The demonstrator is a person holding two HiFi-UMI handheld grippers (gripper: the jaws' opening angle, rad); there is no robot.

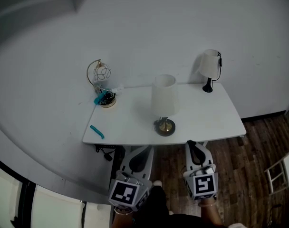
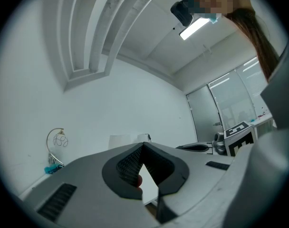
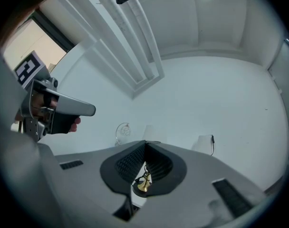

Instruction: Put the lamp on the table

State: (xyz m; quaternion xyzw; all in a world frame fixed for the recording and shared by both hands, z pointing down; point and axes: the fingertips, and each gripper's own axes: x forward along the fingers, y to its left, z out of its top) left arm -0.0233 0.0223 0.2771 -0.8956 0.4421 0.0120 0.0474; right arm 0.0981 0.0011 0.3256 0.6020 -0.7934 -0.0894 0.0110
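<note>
A lamp with a white shade (image 1: 163, 97) and a round brass base (image 1: 165, 127) stands upright on the white table (image 1: 216, 118), near its front edge. In the right gripper view the brass base (image 3: 143, 185) shows through the gap behind the jaws. My left gripper (image 1: 144, 150) and right gripper (image 1: 191, 144) are just in front of the table's front edge, either side of the lamp and apart from it. Both point level at the wall. The left gripper (image 2: 143, 145) and the right gripper (image 3: 145, 143) have their jaws closed tip to tip with nothing held.
A second small lamp (image 1: 210, 66) on a black stand sits at the table's back right corner. A gold wire ornament (image 1: 99, 74) with teal bits stands back left, and a teal pen (image 1: 97, 132) lies front left. Wood floor and a white frame (image 1: 279, 172) lie to the right.
</note>
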